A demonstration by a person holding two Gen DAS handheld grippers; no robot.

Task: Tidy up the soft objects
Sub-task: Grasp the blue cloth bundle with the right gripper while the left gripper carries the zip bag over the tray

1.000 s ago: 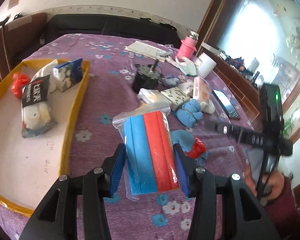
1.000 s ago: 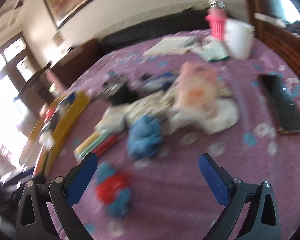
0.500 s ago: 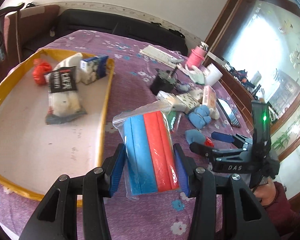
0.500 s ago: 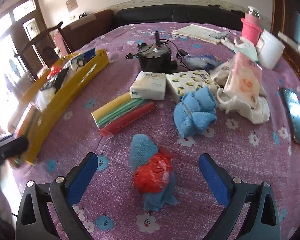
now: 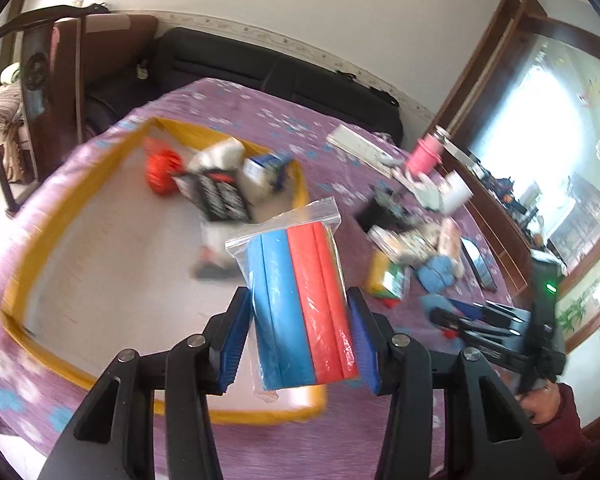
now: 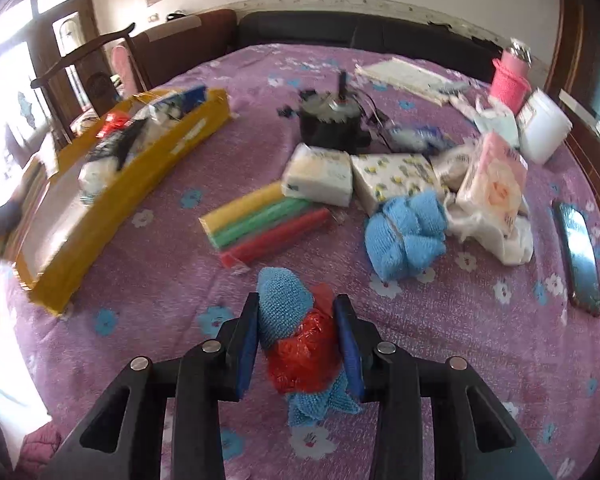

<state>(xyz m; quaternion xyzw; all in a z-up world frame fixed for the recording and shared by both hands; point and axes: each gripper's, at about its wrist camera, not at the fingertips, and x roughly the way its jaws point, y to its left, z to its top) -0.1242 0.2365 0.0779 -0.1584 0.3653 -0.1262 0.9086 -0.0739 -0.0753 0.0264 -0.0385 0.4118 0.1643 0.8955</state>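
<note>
The left gripper (image 5: 298, 334) had its blue-padded fingers (image 5: 234, 340) clenched on a clear zip bag of blue and red foam strips (image 5: 300, 304), which stood upright between them, its sealed top uppermost. The bag hung over the near right part of a shallow yellow-rimmed tray with a white floor (image 5: 112, 264). At the far end of that tray lay a red mesh ball (image 5: 162, 170), a black-labelled packet (image 5: 216, 198) and a white-and-blue tissue pack (image 5: 262, 174); all 3 were blurred.

The right gripper (image 6: 296, 344) was closed around a blue knitted cloth bundled with red crinkly plastic (image 6: 300, 344), both pads pressing its sides. Whether the bundle touched the purple flowered surface (image 6: 460, 340) or was lifted off it could not be told.

Beyond it on the same surface lay a clear bag of yellow, green and red foam strips (image 6: 268, 224), and to its right a second blue knitted cloth (image 6: 408, 236). Behind these were 2 tissue packs, a white one (image 6: 318, 174) and a yellow-patterned one (image 6: 394, 178), just beside each other. A pink-printed packet (image 6: 494, 184) leaned on crumpled white plastic (image 6: 500, 236). Farther back stood a black motor with a shaft (image 6: 332, 120) and a pink bottle (image 6: 510, 84). A dark phone (image 6: 580, 256) lay near the right edge.
</note>
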